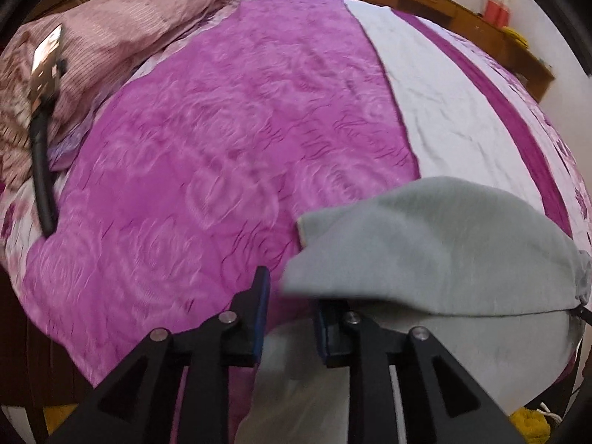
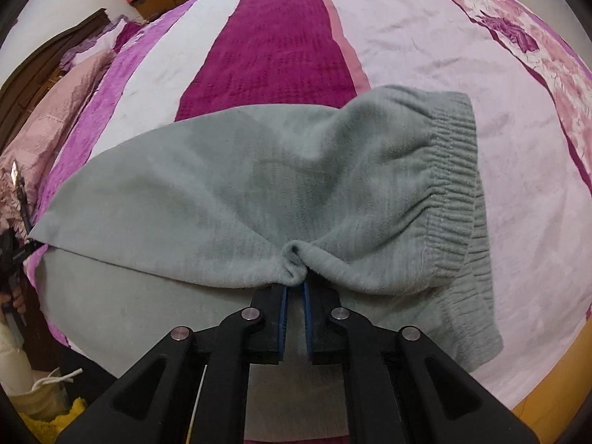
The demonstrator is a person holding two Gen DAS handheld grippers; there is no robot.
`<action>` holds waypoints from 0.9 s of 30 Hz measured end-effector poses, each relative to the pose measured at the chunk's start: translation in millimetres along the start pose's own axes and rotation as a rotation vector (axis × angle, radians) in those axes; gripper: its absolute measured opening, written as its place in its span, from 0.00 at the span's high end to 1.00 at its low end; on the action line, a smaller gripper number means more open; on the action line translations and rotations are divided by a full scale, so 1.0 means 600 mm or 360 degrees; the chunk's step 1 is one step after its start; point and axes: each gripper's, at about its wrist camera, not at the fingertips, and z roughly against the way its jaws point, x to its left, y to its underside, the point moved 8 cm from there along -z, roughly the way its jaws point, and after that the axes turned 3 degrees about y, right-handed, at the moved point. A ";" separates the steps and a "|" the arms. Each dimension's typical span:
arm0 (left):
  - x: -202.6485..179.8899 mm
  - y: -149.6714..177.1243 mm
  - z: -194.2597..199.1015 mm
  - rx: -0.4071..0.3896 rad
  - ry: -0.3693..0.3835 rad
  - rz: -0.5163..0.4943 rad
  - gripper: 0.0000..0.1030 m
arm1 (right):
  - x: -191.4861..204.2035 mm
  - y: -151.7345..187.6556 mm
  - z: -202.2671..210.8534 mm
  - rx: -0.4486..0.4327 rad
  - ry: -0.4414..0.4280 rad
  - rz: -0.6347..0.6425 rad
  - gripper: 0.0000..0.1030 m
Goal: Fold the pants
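I've got the right gripper (image 2: pixel 295 288) pinching a bunched fold of the grey pants (image 2: pixel 259 192) to lift that layer over the one on the bed (image 2: pixel 425 37), while my left gripper (image 1: pixel 292 318) (fingers spread, holding nothing) waits beside the cloth's edge.

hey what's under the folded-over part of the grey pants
A lower grey layer of the pants shows beneath the lifted fold, lying on the bedspread. Whatever lies further under the fold is covered.
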 end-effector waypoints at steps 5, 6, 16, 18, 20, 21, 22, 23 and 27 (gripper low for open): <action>0.008 0.034 0.028 0.0007 0.0088 0.0159 0.76 | -0.002 0.006 0.002 0.0004 0.0012 0.0003 0.95; 0.007 0.040 0.036 0.0005 0.0120 0.0191 0.74 | -0.003 0.008 0.007 0.0012 0.0019 -0.0007 0.94; -0.080 0.046 0.074 -0.0109 0.0344 0.0244 0.59 | -0.010 0.016 0.066 -0.0073 -0.0025 -0.0200 0.75; -0.098 0.036 0.066 -0.0118 0.0374 0.0250 0.59 | -0.013 0.018 0.072 -0.0092 -0.0051 -0.0243 0.74; -0.110 0.027 0.053 -0.0124 0.0375 0.0259 0.59 | -0.019 0.019 0.074 -0.0106 -0.0084 -0.0285 0.73; -0.113 0.023 0.046 -0.0131 0.0358 0.0267 0.59 | -0.022 0.018 0.072 -0.0109 -0.0101 -0.0307 0.73; -0.114 0.019 0.038 -0.0135 0.0334 0.0274 0.59 | -0.024 0.018 0.071 -0.0109 -0.0119 -0.0331 0.73; -0.117 0.016 0.031 -0.0134 0.0316 0.0282 0.59 | -0.025 0.018 0.070 -0.0108 -0.0133 -0.0351 0.73; -0.122 0.013 -0.001 -0.0091 0.0328 0.0327 0.60 | -0.034 0.015 0.070 -0.0110 -0.0217 -0.0467 0.73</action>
